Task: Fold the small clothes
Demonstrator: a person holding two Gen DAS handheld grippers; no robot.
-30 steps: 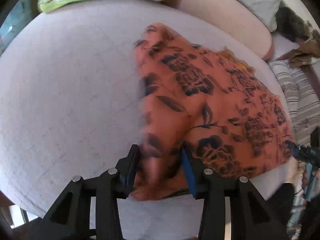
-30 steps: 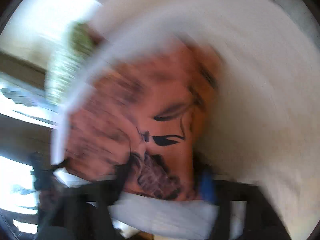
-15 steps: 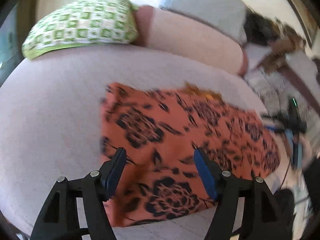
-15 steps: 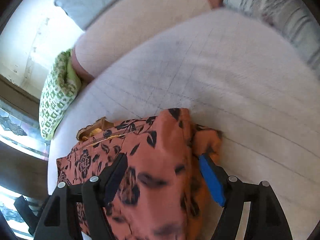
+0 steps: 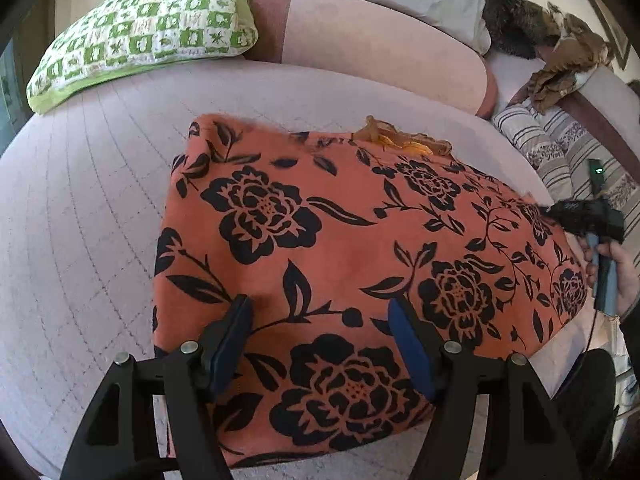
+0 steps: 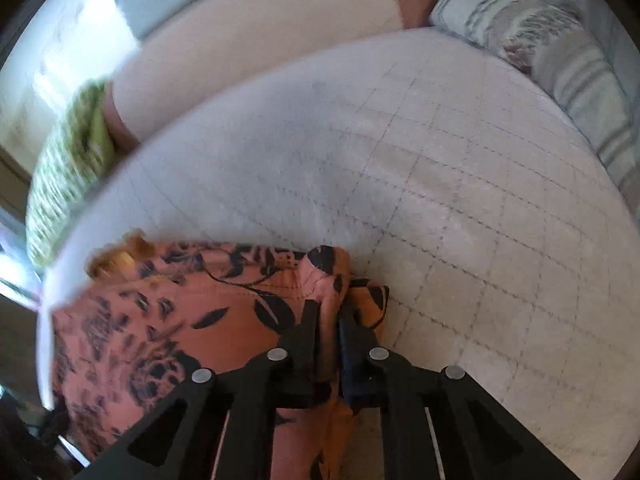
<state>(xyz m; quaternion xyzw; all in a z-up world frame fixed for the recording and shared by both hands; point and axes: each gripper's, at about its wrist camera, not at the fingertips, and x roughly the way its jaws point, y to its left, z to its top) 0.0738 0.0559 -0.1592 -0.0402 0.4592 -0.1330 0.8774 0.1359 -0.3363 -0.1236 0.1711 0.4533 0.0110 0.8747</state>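
**Operator:** Report the left wrist view.

**Technician:** The orange cotton garment with black floral print (image 5: 340, 240) lay flat along the near edge of the quilted pale bed cover (image 5: 80, 220). The left gripper (image 5: 320, 344) hovered over its near-left part with its jaws wide apart and holding nothing. Half a second earlier they were equally spread; a second earlier they were clamped on a raised fold.

**Operator:** And the right wrist view?

**Technician:** The right gripper (image 6: 329, 320) had its jaws pressed together on a bunched corner of the garment (image 6: 200, 320) at its right end, near the cover's front edge (image 6: 480, 240). Half a second earlier those jaws stood apart over the cloth.

**Operator:** Risks from here?

**Technician:** Probably two. The pinch held several bunched layers, so lifting could drag the lower fold open. With the left gripper holding nothing, the far end could slide or skew. The green-and-white checked pillow (image 5: 140, 32) sat well clear.
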